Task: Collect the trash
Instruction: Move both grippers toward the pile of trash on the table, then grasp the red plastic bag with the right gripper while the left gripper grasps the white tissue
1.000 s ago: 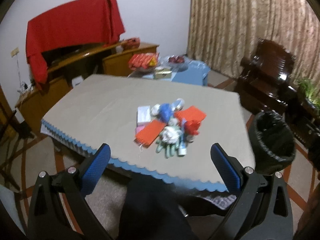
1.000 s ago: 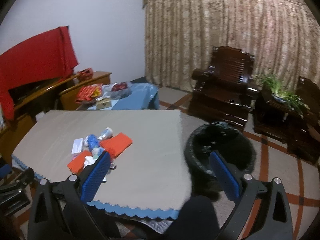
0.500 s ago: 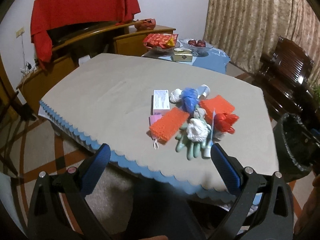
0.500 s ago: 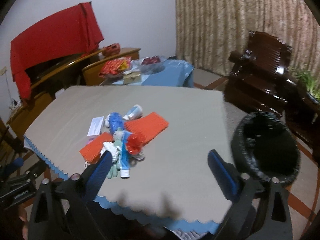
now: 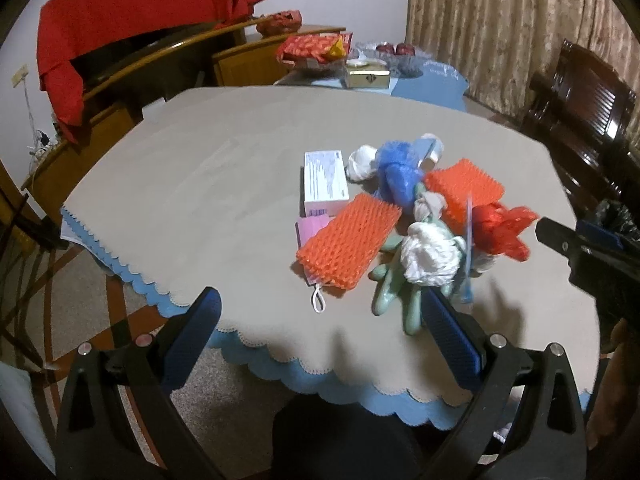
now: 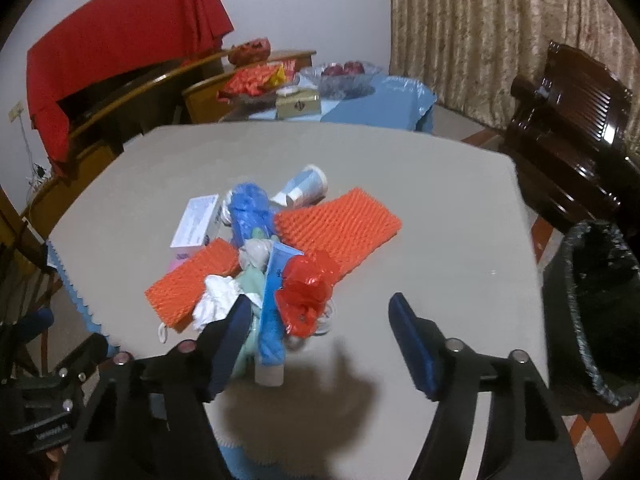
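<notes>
A pile of trash lies on the beige tablecloth: two orange foam nets, a white box, a blue plastic bag, a paper cup, a red plastic bag, white crumpled tissue, a green glove and a blue tube. My left gripper is open and empty, just short of the table's near edge. My right gripper is open and empty, low over the table, at the near end of the pile. A black-lined trash bin stands right of the table.
A wooden sideboard with a red cloth is behind the table. A small blue-covered table holds snacks, a box and a fruit bowl. Dark wooden chairs stand at the right, before a curtain.
Both grippers have moved forward and down toward the table; the trash pile looks much nearer. The right gripper has swung left from the bin to the pile.
</notes>
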`<state>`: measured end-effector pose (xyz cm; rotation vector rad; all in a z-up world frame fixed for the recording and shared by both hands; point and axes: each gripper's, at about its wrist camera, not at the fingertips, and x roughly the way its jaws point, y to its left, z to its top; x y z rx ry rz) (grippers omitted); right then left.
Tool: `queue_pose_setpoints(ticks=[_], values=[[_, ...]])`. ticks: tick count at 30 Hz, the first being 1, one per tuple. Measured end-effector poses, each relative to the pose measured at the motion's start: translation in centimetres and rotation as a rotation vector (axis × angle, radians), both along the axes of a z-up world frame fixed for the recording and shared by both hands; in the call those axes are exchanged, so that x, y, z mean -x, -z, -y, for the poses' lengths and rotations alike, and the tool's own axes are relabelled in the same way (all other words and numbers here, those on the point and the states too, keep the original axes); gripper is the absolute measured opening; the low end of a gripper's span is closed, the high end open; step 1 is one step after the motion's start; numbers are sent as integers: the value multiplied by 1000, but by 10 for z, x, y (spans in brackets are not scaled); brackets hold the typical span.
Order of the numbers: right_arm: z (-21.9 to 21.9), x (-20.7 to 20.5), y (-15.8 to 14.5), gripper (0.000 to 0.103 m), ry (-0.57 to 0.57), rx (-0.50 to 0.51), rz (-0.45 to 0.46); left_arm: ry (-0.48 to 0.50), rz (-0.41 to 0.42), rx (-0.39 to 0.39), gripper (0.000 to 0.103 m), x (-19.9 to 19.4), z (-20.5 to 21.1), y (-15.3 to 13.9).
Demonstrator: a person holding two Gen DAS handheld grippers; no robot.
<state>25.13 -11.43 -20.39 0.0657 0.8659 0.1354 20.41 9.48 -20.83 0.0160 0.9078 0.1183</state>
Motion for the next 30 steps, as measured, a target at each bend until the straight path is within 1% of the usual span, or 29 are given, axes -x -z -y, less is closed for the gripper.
queue_pose_setpoints(ticks=[4,7,9,10,12,13,15,17,22,28,29,30], values=[[-4,-20,20,66,-10,-1,-36,0,-13,15,97,-14,-2,15],[-6,-31,33,65,-14,-2,-56,21,-16,25,97,-26,3,25],[-5,-38,42,61,-18,-10,-65,40,-23,25,97,-35,9,33],[-5,-41,45,57,-21,-15,-71,52,-30,30,97,-41,12,37],[-3,-47,52,47,-26,-28,-87,66,-41,37,97,-48,17,43],[-1,-50,56,37,-31,-39,-93,73,-50,39,97,-52,20,47],[6,-53,60,33,-35,-86,-91,84,-65,48,97,-58,25,54],[12,-53,58,27,-31,-104,-78,93,-72,50,97,-62,30,58],[27,-47,47,26,-12,-113,-44,117,-90,47,97,-72,46,66],[38,-42,43,26,0,-120,-36,131,-91,50,97,-75,60,70],[38,-42,43,26,0,-119,-35,134,-94,49,95,-77,63,72],[39,-42,43,26,-1,-120,-36,135,-98,51,89,-78,63,73]])
